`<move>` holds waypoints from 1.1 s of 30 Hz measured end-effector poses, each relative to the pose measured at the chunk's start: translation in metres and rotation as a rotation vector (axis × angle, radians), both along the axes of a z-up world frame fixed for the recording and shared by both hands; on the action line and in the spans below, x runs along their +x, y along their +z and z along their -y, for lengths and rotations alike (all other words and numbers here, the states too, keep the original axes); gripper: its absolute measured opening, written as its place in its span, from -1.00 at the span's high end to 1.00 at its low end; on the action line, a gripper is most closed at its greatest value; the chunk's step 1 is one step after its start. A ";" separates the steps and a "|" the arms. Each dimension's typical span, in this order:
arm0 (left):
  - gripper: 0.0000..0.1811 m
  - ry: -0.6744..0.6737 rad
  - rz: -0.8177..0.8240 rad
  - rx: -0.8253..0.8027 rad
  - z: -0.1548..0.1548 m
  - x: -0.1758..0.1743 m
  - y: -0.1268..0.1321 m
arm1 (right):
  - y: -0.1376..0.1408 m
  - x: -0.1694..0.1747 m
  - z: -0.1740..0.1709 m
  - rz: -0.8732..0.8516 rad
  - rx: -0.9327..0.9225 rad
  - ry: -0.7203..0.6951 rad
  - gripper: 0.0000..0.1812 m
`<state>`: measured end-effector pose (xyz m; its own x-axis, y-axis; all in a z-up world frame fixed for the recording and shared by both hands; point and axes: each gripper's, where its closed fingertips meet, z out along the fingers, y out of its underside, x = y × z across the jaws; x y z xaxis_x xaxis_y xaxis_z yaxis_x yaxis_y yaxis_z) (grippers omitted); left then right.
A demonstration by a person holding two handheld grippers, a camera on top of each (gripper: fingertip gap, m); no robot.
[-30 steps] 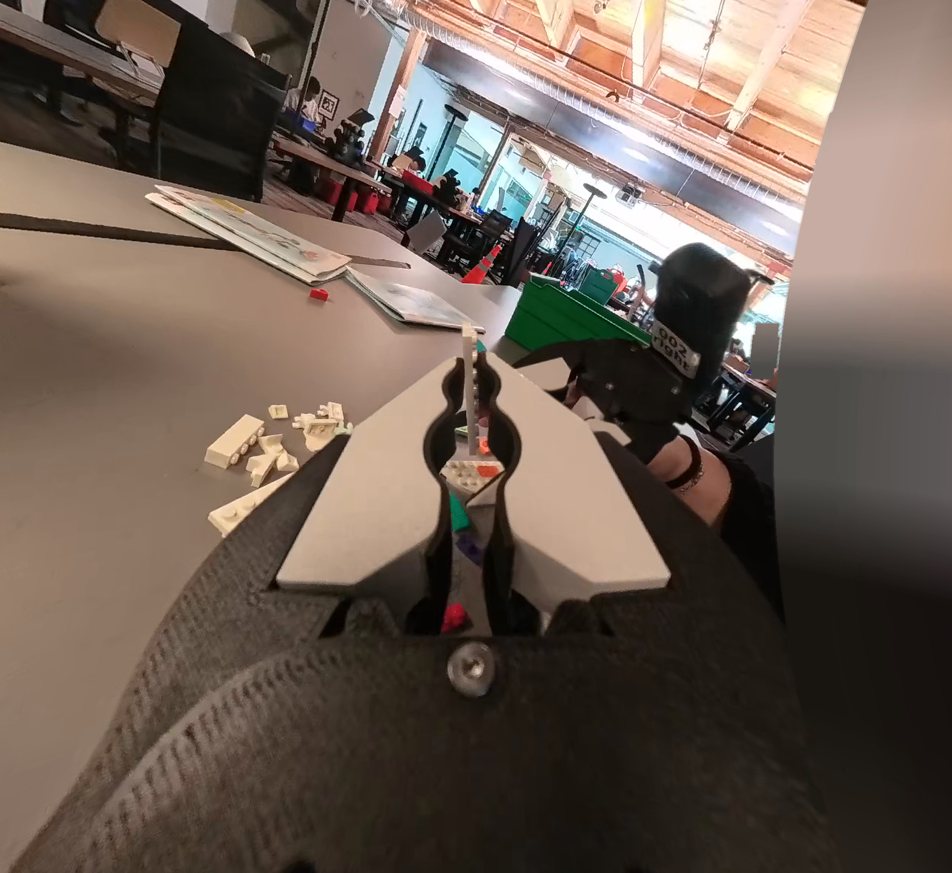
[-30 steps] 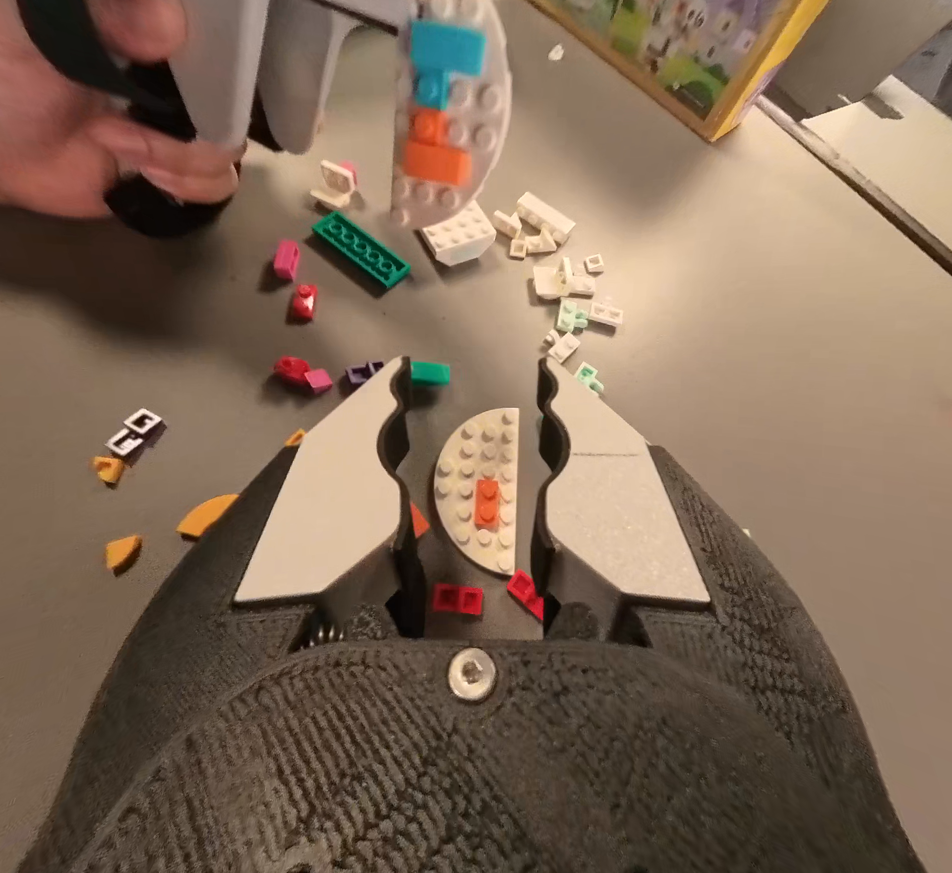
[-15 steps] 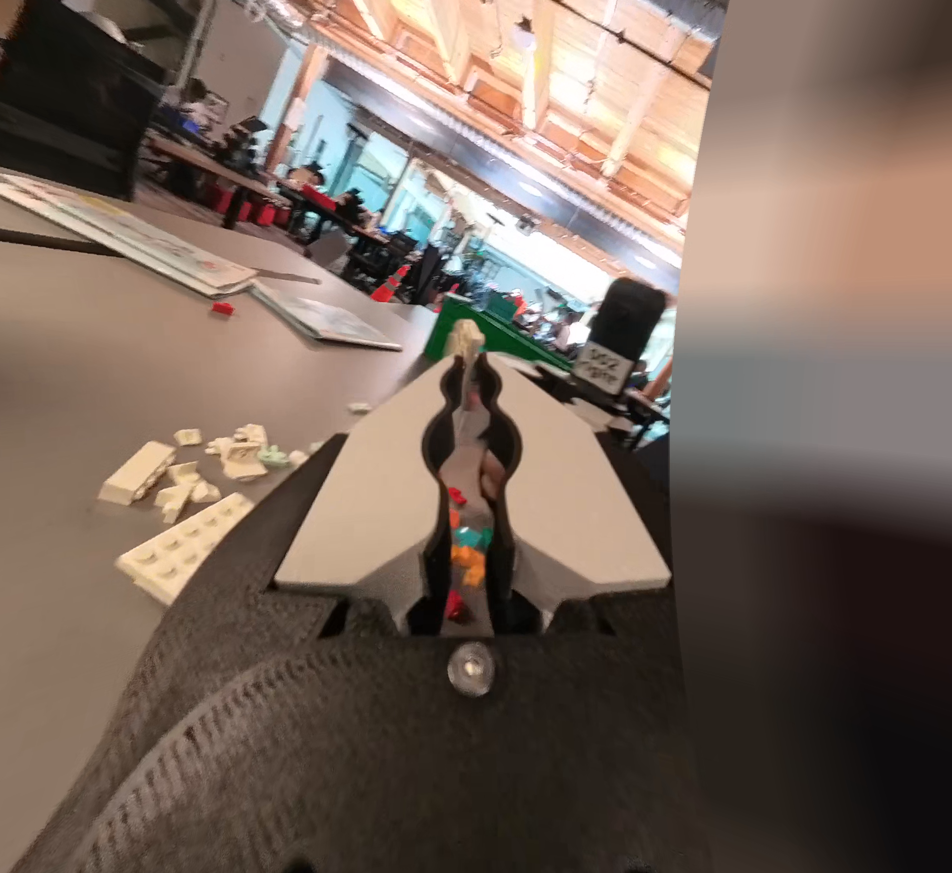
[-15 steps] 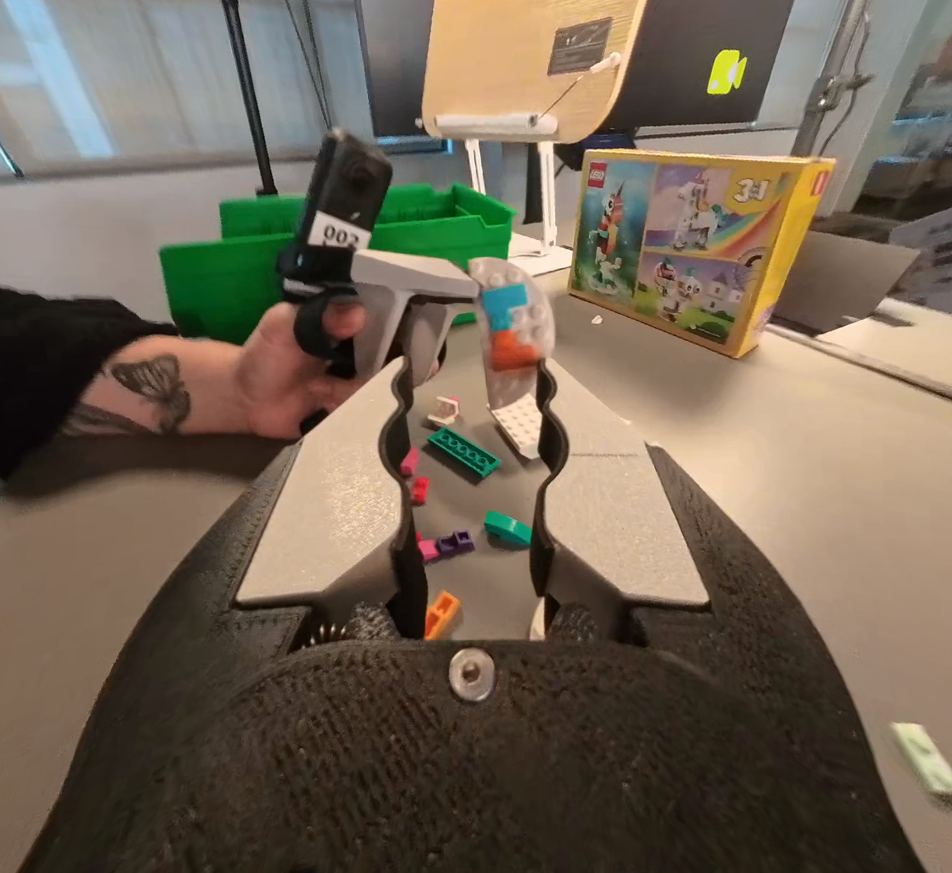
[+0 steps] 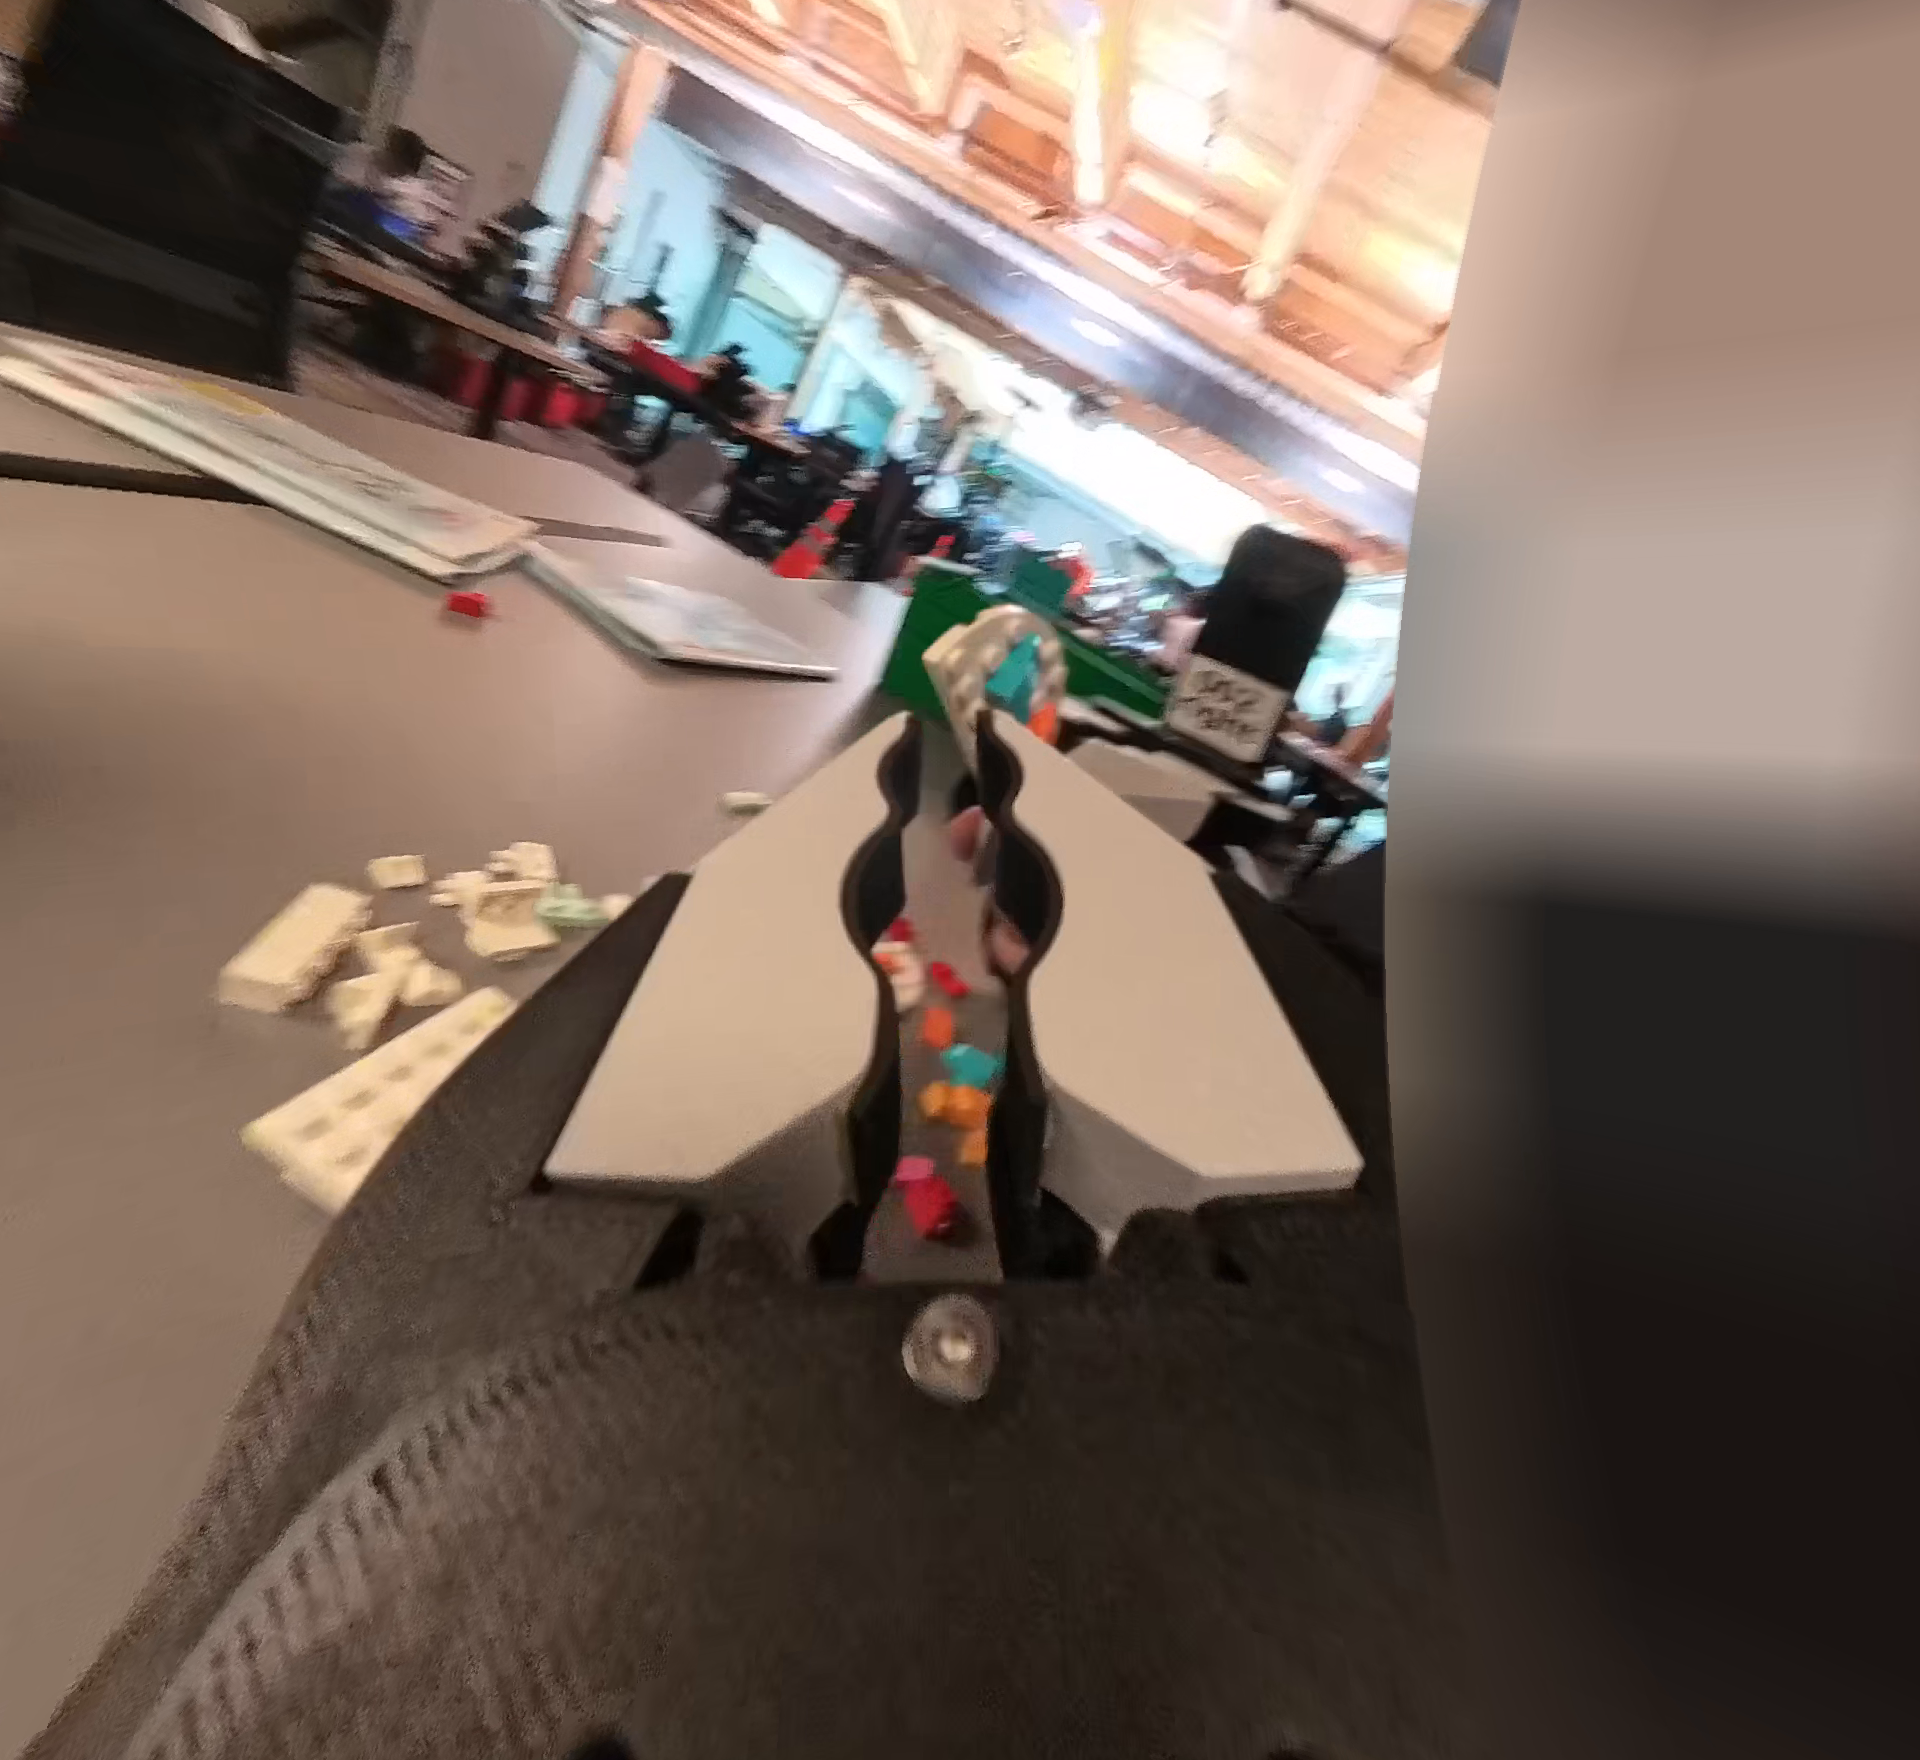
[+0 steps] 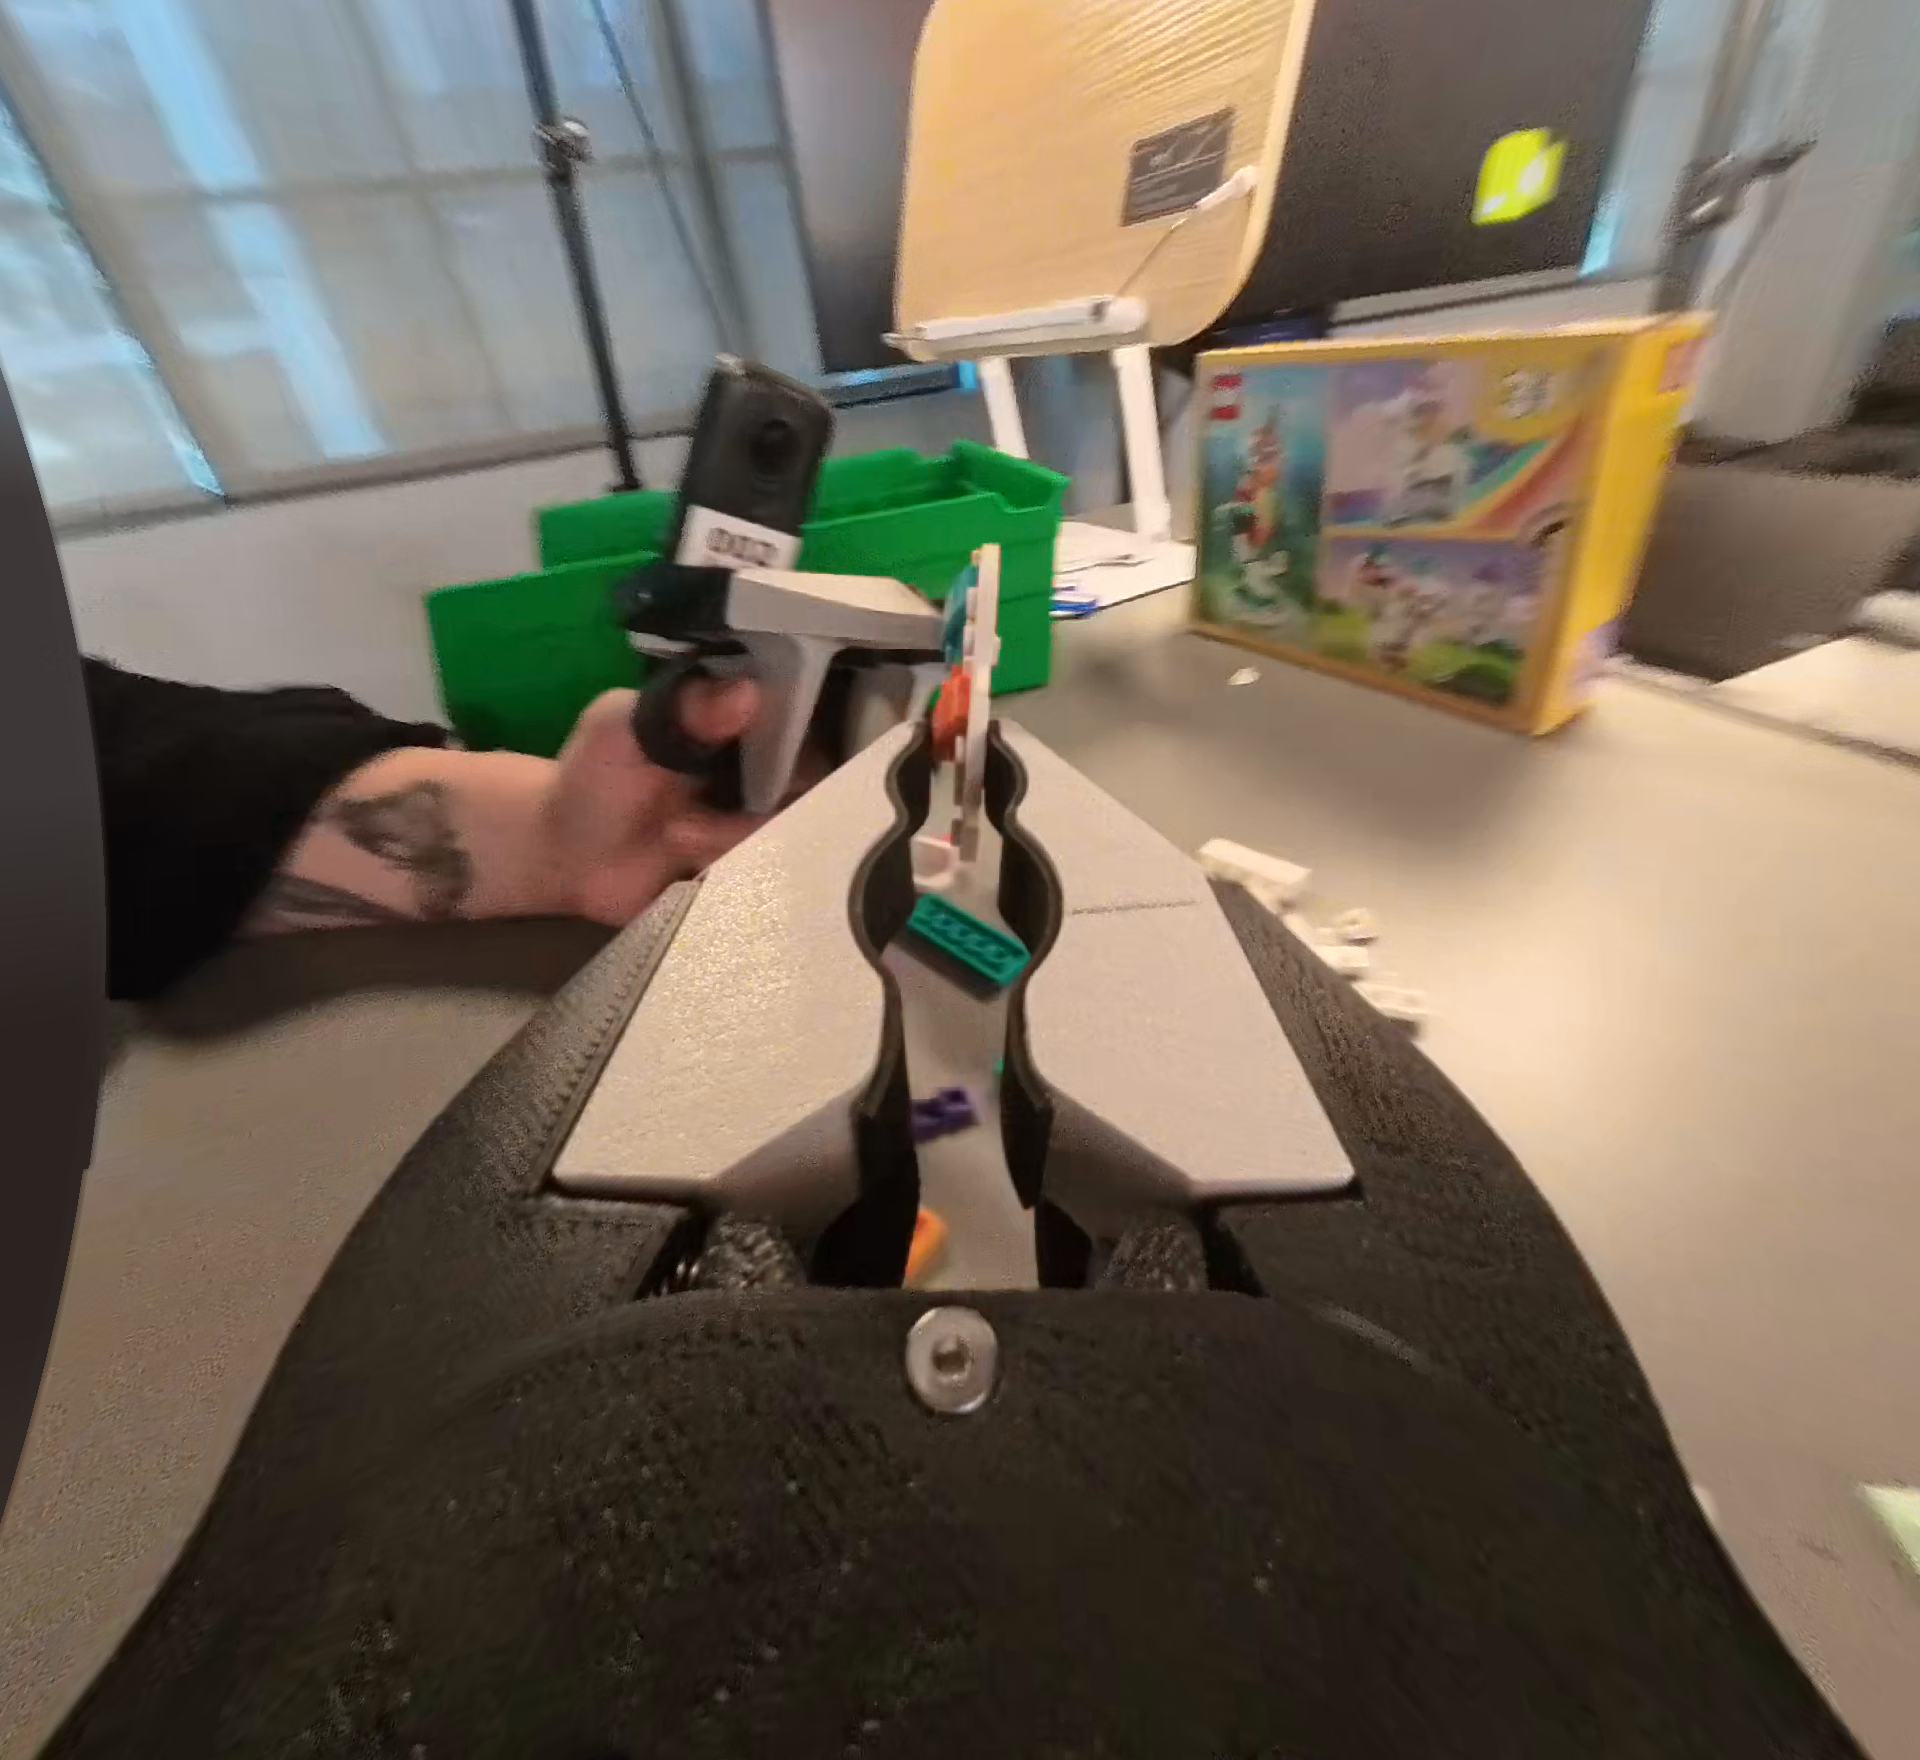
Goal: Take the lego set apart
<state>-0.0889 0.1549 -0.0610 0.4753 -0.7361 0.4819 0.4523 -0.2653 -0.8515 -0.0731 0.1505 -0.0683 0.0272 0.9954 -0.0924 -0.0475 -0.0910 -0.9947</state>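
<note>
A grey half-round Lego plate (image 5: pixel 971 671) with teal and orange pieces on it stands upright off the table. My left gripper (image 5: pixel 945 739) is shut on its lower edge. In the right wrist view the plate (image 6: pixel 982 609) is edge-on, with the left gripper (image 6: pixel 930 635) holding it from the left. My right gripper (image 6: pixel 958 734) is closed on the plate's lower part, next to an orange piece (image 6: pixel 948 713). The right gripper's black camera (image 5: pixel 1283 598) shows just behind the plate.
Loose white bricks (image 5: pixel 416 941) lie left of the left gripper, and small coloured bits (image 5: pixel 951 1076) lie under it. A green plate (image 6: pixel 966 947) and a purple piece (image 6: pixel 945 1108) lie under the right gripper. Behind stand a green bin (image 6: pixel 904 557), a yellow box (image 6: pixel 1434 526) and booklets (image 5: pixel 312 474).
My right gripper rose from the table, came up to the plate and closed from wide open onto it. My left gripper turned the plate edge-on to the right view.
</note>
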 end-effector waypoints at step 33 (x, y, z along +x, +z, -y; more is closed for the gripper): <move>0.93 0.391 -0.746 0.179 -0.009 -0.002 -0.027 | -0.031 -0.013 -0.007 0.288 0.422 -0.269 0.91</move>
